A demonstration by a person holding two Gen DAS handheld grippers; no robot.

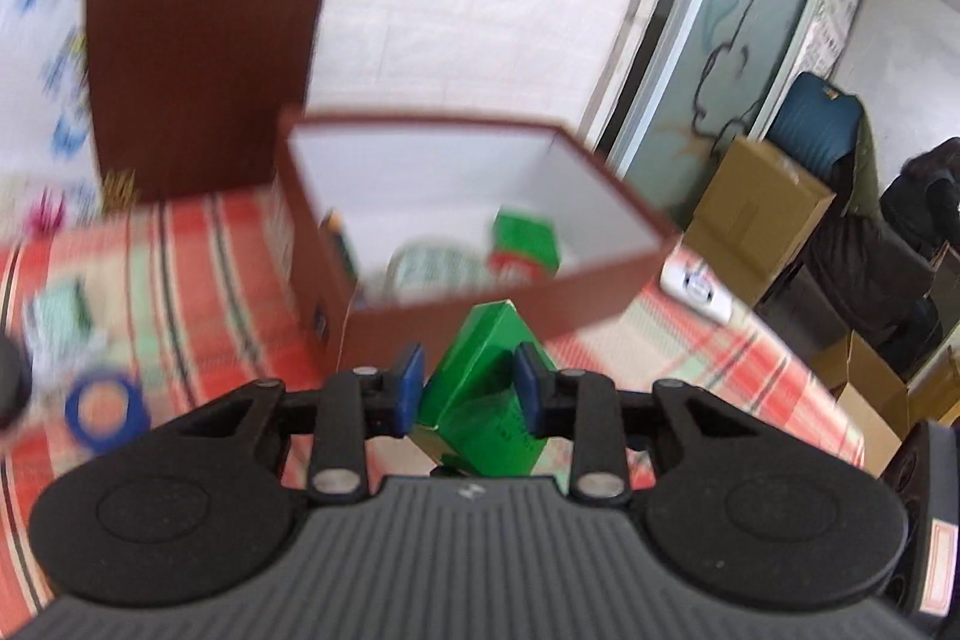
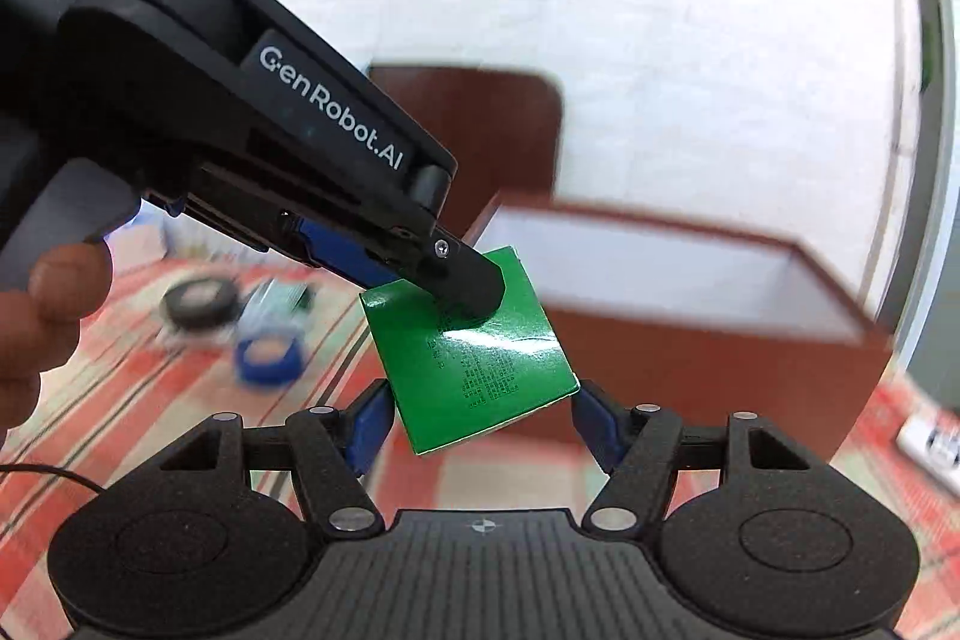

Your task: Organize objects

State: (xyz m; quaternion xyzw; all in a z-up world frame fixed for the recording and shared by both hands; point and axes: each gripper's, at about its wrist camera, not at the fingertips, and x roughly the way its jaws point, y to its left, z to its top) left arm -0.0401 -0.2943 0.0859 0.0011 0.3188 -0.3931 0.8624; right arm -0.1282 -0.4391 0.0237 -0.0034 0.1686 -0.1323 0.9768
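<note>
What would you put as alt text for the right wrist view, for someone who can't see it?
A green box hangs in mid-air, pinched at its top by the left gripper coming in from the upper left, with the right gripper open around its lower edge. Behind stands an open brown box on a red plaid cloth.

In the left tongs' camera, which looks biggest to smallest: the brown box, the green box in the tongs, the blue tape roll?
1. brown box
2. green box, though it sits nearest the camera
3. blue tape roll
</note>
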